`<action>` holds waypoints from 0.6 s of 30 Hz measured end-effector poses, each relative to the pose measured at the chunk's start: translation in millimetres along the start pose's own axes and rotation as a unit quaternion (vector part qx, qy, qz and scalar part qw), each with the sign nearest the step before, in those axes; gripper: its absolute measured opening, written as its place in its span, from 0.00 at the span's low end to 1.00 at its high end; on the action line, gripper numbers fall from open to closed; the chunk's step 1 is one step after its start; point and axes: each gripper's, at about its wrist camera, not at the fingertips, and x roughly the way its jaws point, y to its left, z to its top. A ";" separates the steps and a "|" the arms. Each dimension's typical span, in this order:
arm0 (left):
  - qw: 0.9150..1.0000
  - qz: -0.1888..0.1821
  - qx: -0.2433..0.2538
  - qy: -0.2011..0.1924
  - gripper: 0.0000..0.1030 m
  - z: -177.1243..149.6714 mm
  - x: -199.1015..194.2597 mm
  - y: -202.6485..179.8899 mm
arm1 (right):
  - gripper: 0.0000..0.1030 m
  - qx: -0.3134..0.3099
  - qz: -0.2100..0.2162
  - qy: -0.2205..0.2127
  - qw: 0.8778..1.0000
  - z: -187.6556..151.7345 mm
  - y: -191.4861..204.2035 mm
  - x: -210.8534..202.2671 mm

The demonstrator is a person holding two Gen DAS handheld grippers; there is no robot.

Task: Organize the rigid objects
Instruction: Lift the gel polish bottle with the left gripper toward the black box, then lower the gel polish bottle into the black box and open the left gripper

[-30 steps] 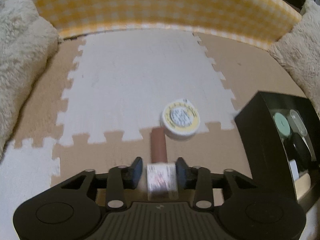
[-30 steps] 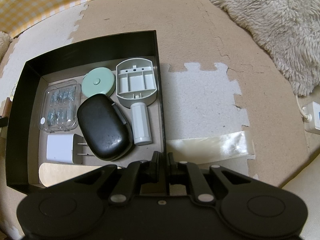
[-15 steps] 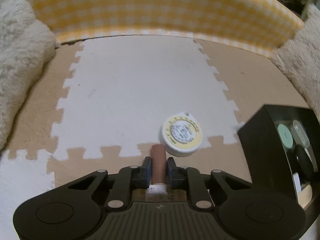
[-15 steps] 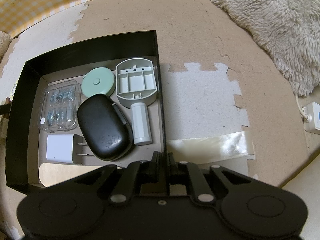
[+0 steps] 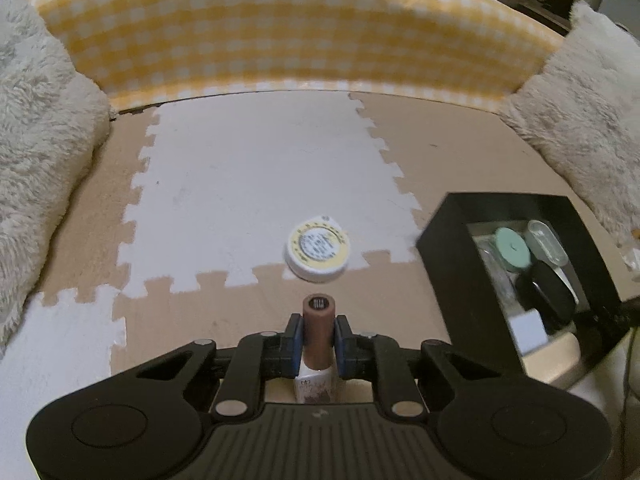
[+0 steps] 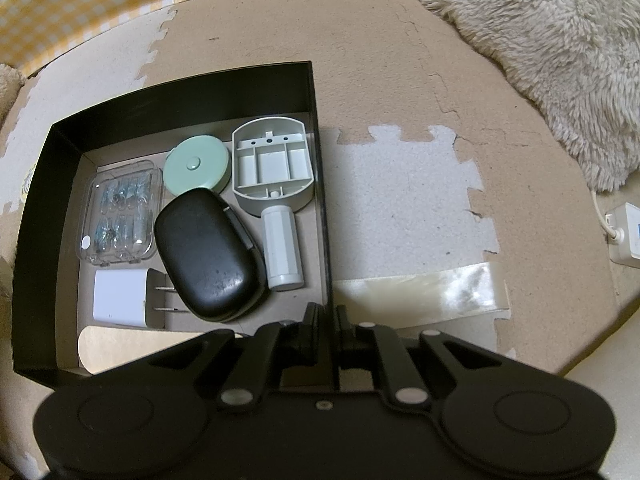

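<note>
Left gripper (image 5: 316,338) pinching small brown-capped bottle (image 5: 317,330) at its cap, pointing twelve o'clock; likely light, rigid, slippery glass, breakable.

Right gripper (image 6: 328,330) clamping black box (image 6: 44,240) wall.

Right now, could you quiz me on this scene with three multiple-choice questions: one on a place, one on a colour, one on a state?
1. The round yellow-labelled tin lies:
A. in the black box
B. on the foam mat
C. on the fluffy rug

2. The round disc in the black box is:
A. red
B. mint green
C. orange

3. The left gripper is:
A. wide open
B. shut, empty
C. shut on the brown-capped bottle

Answers: 1 B, tin sits on mat tiles; 2 B, pale green top; 3 C, pads press the cap.
</note>
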 end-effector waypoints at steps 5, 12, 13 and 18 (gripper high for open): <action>1.000 -0.009 0.005 -0.021 0.16 -1.9 -16.1 -8.5 | 0.10 0.000 0.000 0.000 1.000 0.0 0.0 0.0; 0.994 -0.069 0.029 -0.083 0.16 10.7 -54.9 -40.9 | 0.10 0.000 0.000 0.000 1.000 -0.1 0.0 0.0; 0.992 -0.079 0.036 -0.089 0.16 12.2 -59.4 -46.4 | 0.10 0.000 0.000 0.000 1.000 0.0 -0.1 0.0; 0.983 -0.128 0.074 -0.110 0.16 14.0 -73.9 -75.7 | 0.10 -0.001 -0.001 0.001 1.000 0.0 1.2 0.1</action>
